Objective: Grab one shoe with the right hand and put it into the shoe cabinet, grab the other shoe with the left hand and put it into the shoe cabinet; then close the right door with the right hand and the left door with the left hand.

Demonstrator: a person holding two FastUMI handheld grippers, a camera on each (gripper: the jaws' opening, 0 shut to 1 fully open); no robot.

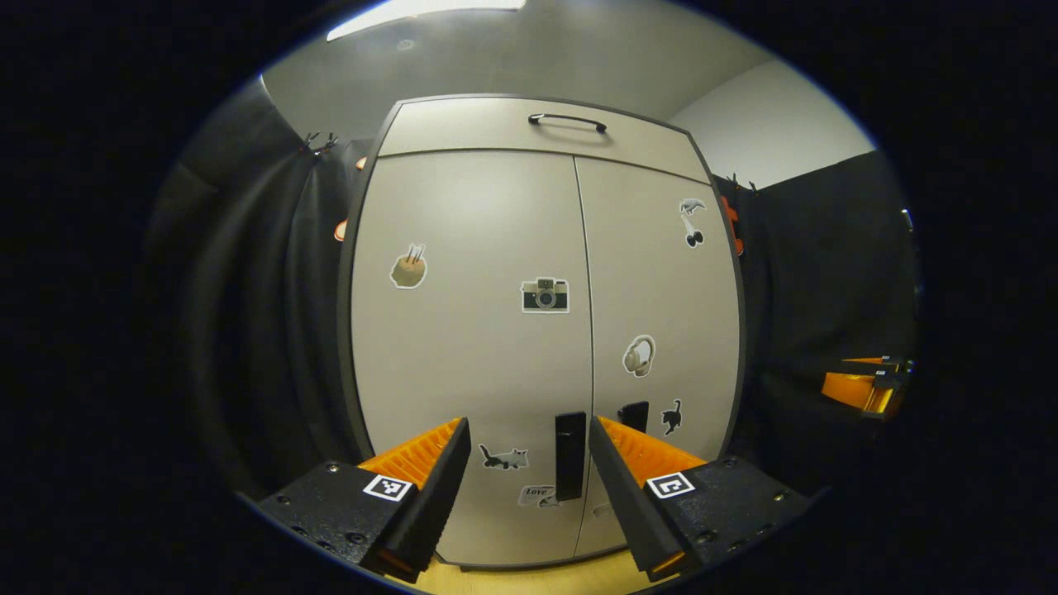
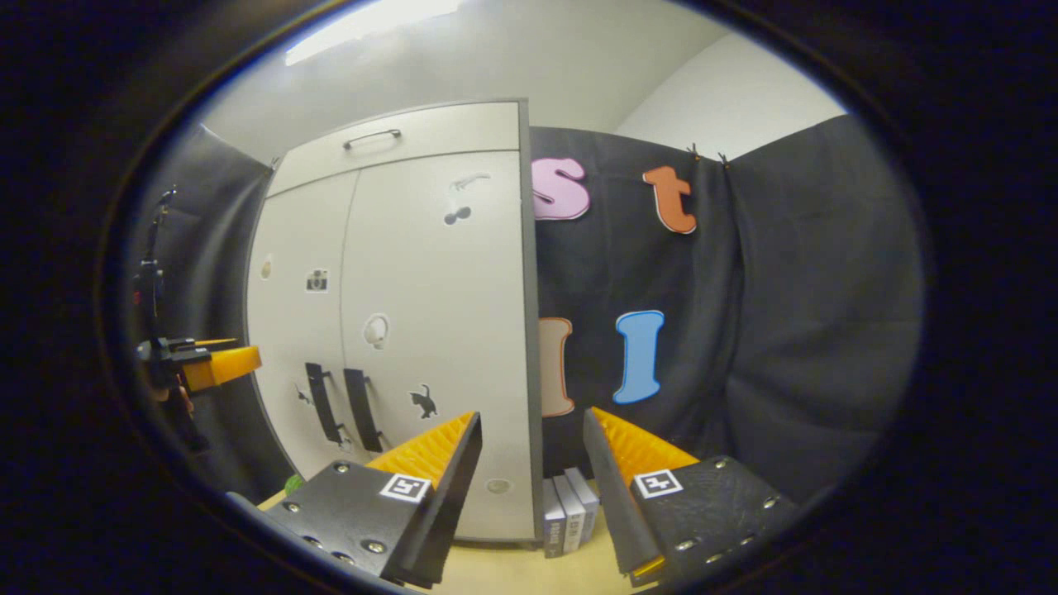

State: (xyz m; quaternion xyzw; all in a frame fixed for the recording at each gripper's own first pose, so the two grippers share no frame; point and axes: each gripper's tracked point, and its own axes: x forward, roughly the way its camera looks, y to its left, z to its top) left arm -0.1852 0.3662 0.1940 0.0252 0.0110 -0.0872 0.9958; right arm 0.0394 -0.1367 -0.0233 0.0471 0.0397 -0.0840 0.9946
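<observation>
The pale shoe cabinet [image 1: 496, 347] stands straight ahead in the left gripper view, both doors flush and shut, with stickers on them. Its two dark handles [image 1: 570, 454] meet near the middle seam. My left gripper [image 1: 529, 438] hangs open in front of the left handle, apart from it, with nothing between the fingers. The right gripper [image 1: 868, 384] shows far right there. In the right gripper view the cabinet [image 2: 413, 330] stands to the left, seen at an angle. My right gripper [image 2: 529, 430] is open and holds nothing, pointing past the cabinet's right edge. The left gripper [image 2: 202, 364] shows at far left.
A drawer with a bar handle [image 1: 567, 121] tops the cabinet. Several small books [image 2: 567, 512] stand on the wooden floor by the cabinet's right side. Black cloth walls close in on both sides and behind.
</observation>
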